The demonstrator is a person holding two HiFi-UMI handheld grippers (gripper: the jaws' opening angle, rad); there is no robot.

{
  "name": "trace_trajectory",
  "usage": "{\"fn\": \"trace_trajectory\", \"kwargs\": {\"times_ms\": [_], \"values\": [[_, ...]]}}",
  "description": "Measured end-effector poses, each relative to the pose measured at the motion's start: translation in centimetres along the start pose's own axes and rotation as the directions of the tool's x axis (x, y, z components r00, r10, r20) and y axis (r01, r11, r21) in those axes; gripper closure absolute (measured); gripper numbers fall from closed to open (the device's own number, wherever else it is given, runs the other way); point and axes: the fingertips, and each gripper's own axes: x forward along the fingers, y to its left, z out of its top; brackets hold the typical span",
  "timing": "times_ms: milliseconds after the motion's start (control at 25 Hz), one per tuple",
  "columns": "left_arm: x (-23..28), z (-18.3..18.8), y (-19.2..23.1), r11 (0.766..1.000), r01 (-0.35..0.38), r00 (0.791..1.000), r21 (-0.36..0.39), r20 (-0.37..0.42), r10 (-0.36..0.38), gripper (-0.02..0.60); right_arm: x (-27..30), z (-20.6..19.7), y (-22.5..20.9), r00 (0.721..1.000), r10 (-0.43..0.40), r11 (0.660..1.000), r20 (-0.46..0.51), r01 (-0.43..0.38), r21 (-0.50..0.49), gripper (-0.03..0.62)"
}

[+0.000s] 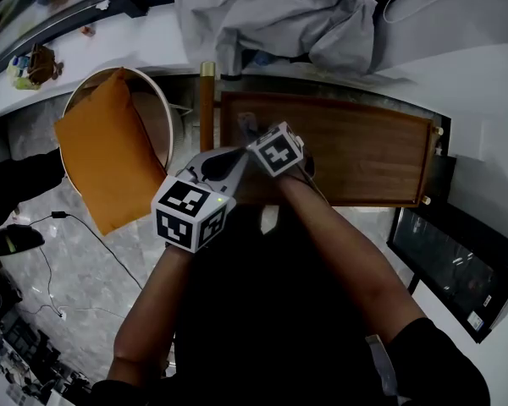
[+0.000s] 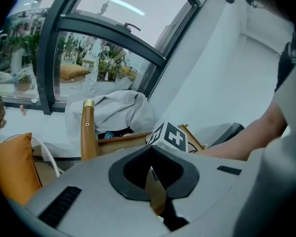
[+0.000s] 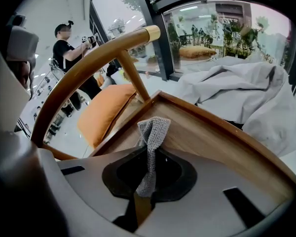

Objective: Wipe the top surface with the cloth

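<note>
Gripping a grey cloth [image 3: 153, 130], the right gripper [image 3: 151, 149] has its fingers clamped on a narrow fold that stands up out of the tips. In the head view both arms reach forward. This gripper [image 1: 248, 128] is over the left end of the wooden surface [image 1: 364, 159], and the cloth [image 1: 245, 122] is a small pale scrap at its tip. No view shows whether the cloth touches the wood. The left gripper [image 1: 237, 157] sits just beside it on the near side. The left gripper view shows its fingers [image 2: 138, 174] together with nothing between them. The other gripper's marker cube [image 2: 170, 136] is right beyond their tips.

The surface [image 3: 212, 142] has a raised rim. Past its left edge, a wooden rail [image 3: 84, 65] with a brass cap curves up. An orange cushion [image 3: 106, 112] lies beyond that, resting in a round chair [image 1: 157, 100]. Behind the far edge, a rumpled pale sheet [image 1: 279, 15] is heaped on a white sill below the window. Far off, a person [image 3: 69, 48] stands in the room.
</note>
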Motion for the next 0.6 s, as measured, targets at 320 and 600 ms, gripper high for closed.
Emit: {"fn": "trace_trajectory", "kwargs": {"times_ms": [320,600], "values": [[2.7,-0.2,-2.7,1.0,0.028,0.999,0.005,-0.031,-0.027,0.571,-2.3,-2.8,-3.5,0.999,-0.028,0.999,-0.018,0.028,0.021,0.56],[5.8,0.4,-5.8,0.998,0.049,0.998,0.025,-0.052,-0.048,0.571,-5.3,-6.1,-7.5,0.998,-0.048,0.996,-0.029,0.05,0.076,0.56]]}}
